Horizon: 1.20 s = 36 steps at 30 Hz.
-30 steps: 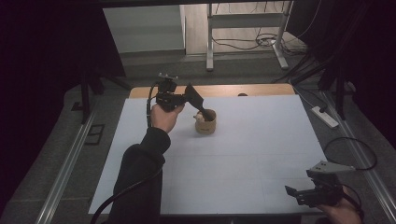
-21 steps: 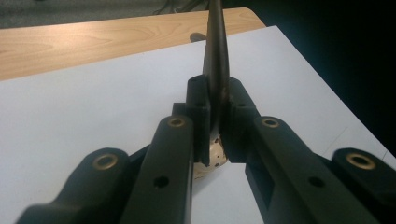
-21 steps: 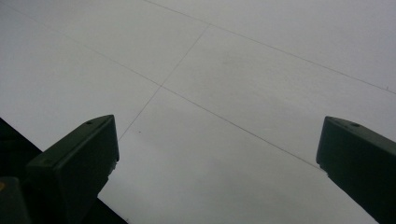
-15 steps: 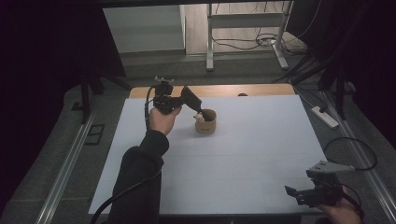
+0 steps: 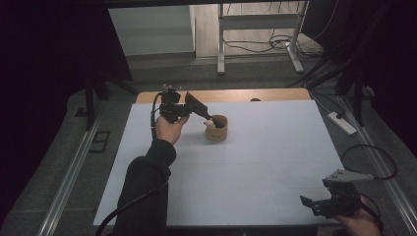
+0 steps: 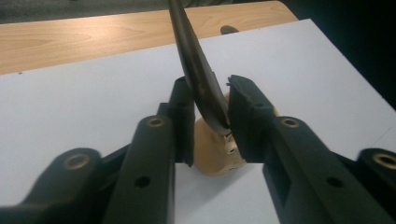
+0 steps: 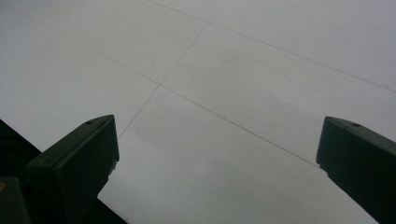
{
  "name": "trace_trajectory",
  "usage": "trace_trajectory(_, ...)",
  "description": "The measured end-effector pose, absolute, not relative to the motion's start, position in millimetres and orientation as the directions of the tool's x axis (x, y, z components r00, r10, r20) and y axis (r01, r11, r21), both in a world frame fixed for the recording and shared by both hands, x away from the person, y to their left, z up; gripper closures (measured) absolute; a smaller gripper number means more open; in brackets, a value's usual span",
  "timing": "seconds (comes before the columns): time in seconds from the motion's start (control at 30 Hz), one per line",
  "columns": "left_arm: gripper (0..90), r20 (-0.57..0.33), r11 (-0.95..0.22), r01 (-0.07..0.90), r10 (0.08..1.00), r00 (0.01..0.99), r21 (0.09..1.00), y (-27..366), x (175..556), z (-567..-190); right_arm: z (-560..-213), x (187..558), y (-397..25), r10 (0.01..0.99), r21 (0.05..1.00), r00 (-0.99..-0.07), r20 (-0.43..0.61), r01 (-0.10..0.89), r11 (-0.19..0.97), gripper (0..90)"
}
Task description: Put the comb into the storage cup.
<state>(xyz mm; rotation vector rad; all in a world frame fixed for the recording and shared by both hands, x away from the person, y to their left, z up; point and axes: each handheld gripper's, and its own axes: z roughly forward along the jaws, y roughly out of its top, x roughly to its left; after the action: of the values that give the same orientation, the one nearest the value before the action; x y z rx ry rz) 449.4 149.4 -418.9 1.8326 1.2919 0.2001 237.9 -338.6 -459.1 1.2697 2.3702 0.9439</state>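
Note:
A small tan cup [image 5: 217,130] stands on the white table sheet [image 5: 246,167] at back centre, with something pale inside it. My left gripper [image 5: 202,114] reaches toward it from the left and is shut on a black flat utensil [image 5: 195,103]. In the left gripper view the curved black utensil [image 6: 191,56] rises between the jaws of my left gripper [image 6: 210,107], and its lower end meets the cup [image 6: 212,156]. My right gripper [image 5: 309,203] rests low at the front right corner. In the right gripper view it [image 7: 217,154] is open over bare white sheet.
A bare wooden strip [image 5: 231,95] runs along the table's far edge, with a small dark spot [image 5: 254,100] on it. A power strip [image 5: 342,123] lies on the floor to the right. Metal frame legs [image 5: 221,44] stand beyond the table.
My left hand has drifted slightly left and down with the utensil, whose tip stays at the cup. The right gripper has not moved.

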Motion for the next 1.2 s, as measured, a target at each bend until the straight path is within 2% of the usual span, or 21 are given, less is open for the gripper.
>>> trace_trajectory(0.3, 57.0, -0.229, -0.156, 0.654, 0.856, 0.463, 0.740, 145.1, 445.2, -422.1, -459.1, 238.0, -338.6, 0.821, 0.667, -0.568, 0.048, 0.631, 0.397, 0.0)
trace_trajectory(0.43, 48.7, -0.191, -0.173, 0.630, 0.864, 0.466, 0.757, 144.0, 442.8, -421.9, -459.1, 237.9, -338.5, 0.822, 0.667, -0.568, 0.048, 0.630, 0.397, 0.0)
trace_trajectory(0.9, 10.0, -0.118, -0.206, 0.568, 0.869, 0.480, 0.797, 142.5, 433.7, -416.5, -459.2, 237.7, -338.2, 0.821, 0.668, -0.569, 0.046, 0.629, 0.398, 0.0)
trace_trajectory(1.2, 3.1, -0.116, -0.213, 0.552, 0.858, 0.501, 0.806, 145.9, 425.1, -413.6, -459.1, 237.5, -338.1, 0.821, 0.669, -0.569, 0.046, 0.628, 0.398, 0.0)
